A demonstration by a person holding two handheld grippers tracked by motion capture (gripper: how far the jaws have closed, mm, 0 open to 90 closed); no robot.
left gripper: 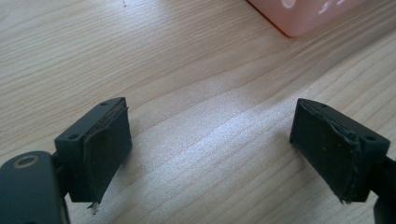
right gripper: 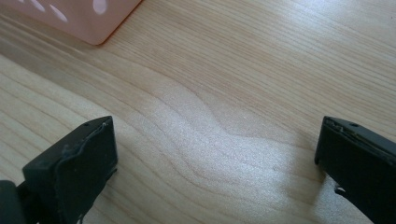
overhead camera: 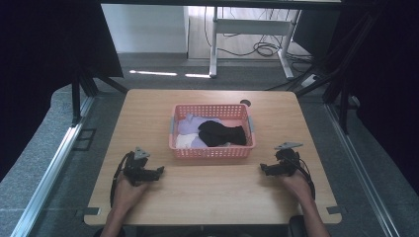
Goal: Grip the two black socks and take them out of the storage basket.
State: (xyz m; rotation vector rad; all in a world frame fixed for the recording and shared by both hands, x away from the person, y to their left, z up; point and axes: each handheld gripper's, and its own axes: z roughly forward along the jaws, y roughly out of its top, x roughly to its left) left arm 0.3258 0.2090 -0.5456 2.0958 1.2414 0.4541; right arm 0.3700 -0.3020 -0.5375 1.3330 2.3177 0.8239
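Note:
A pink plastic basket sits in the middle of the wooden table. It holds a black garment, a lilac cloth and a white cloth. My left gripper rests on the table left of the basket, jaws wide apart with bare wood between them. My right gripper rests right of the basket, also open over bare wood. A corner of the basket shows at the top of the left gripper view, and a corner of the basket at the top left of the right gripper view.
A small dark round hole lies near the table's far edge behind the basket. Beyond the table stand a white desk frame and cables on the floor. Black frame struts flank the table.

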